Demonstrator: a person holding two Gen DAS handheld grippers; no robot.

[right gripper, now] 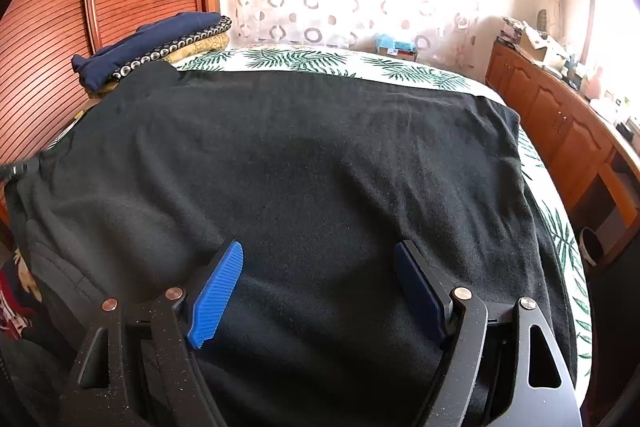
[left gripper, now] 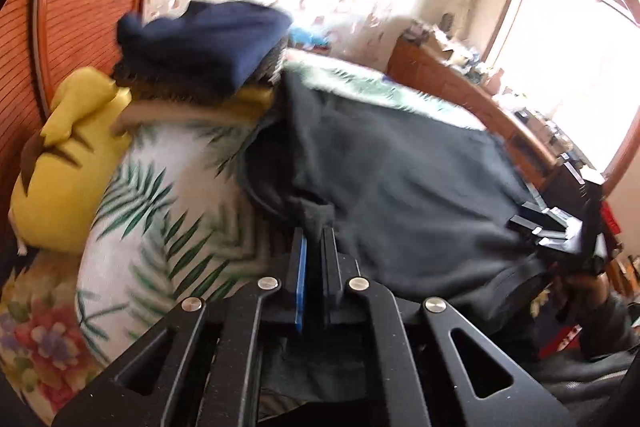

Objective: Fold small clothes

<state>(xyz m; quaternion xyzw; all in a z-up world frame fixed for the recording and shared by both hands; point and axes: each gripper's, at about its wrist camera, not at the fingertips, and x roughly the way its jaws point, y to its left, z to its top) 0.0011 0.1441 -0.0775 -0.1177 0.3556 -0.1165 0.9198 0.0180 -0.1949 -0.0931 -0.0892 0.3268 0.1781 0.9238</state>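
Observation:
A black garment lies spread flat over the leaf-print bed; it also shows in the left wrist view. My left gripper is shut on a bunched edge of the black garment at its left side. My right gripper is open, its blue pads spread wide just above the near part of the garment, holding nothing. The right gripper also shows at the right edge of the left wrist view.
A pile of folded clothes, navy on top, sits at the bed's far left corner. A yellow plush pillow lies at the left. A wooden cabinet runs along the right. The leaf-print sheet shows beyond the garment.

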